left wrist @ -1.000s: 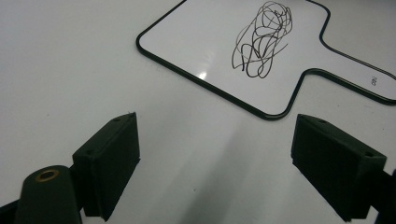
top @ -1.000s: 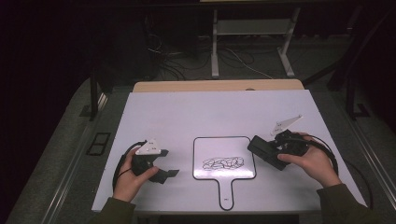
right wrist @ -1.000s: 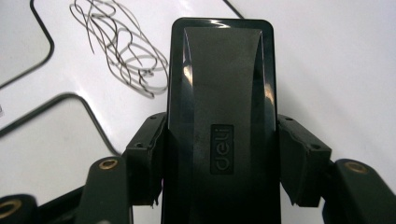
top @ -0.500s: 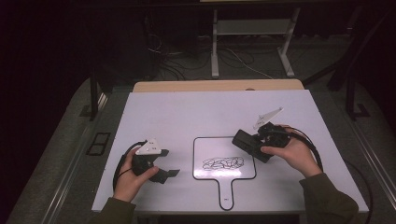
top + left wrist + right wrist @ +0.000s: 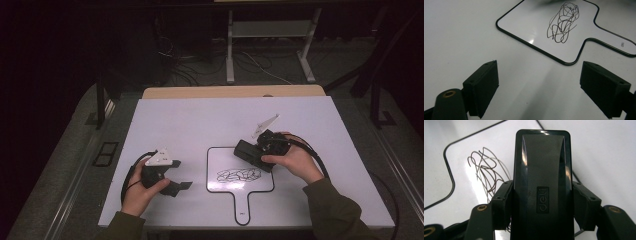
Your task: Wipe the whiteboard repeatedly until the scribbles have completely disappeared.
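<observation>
The right gripper has its jaws clamped on a black plastic whiteboard eraser with a glossy rounded back. In the right gripper view the eraser stands between the two black jaws, one pad pressed to each long side, and its far end reaches well past the jaw tips. Beyond and beside those jaws lies a small white paddle-shaped whiteboard with a thin black border flat on the white worktop. The tangled black scribble drawn on it sits just to the side of the eraser, partly hidden behind it. In the high view the eraser hangs over the board's upper right corner, near the scribble.

The left gripper rests low over the worktop with its jaws wide apart and nothing between them. In the left gripper view, bare worktop lies between the jaws, and the whiteboard lies ahead of them, well apart, its handle nearest the one on the right.
</observation>
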A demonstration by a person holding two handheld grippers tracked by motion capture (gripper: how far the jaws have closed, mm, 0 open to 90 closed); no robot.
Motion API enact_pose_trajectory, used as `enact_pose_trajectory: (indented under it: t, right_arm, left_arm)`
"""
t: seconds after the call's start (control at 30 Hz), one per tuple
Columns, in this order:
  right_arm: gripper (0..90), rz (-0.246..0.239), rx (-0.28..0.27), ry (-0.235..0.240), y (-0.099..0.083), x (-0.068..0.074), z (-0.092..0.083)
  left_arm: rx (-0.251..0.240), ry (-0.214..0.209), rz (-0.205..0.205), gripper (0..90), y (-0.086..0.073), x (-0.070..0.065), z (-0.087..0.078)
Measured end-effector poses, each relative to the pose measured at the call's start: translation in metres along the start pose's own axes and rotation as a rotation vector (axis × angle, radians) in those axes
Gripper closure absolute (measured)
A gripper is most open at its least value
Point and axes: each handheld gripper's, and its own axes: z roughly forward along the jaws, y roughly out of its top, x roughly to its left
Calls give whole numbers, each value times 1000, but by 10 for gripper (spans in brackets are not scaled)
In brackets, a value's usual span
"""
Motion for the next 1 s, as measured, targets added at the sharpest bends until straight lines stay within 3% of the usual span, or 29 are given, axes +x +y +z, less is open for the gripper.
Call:
enact_pose_trajectory:
  t: [0.5,1.0]
  right_arm:
    - [385,-5,32,20,-8,6,14]
    - [384,-38,62,-7,-10,10,25]
  left_arm:
    - [9,-1,6,147,0,-1,2]
    - [10,-2,7,147,0,-1,1]
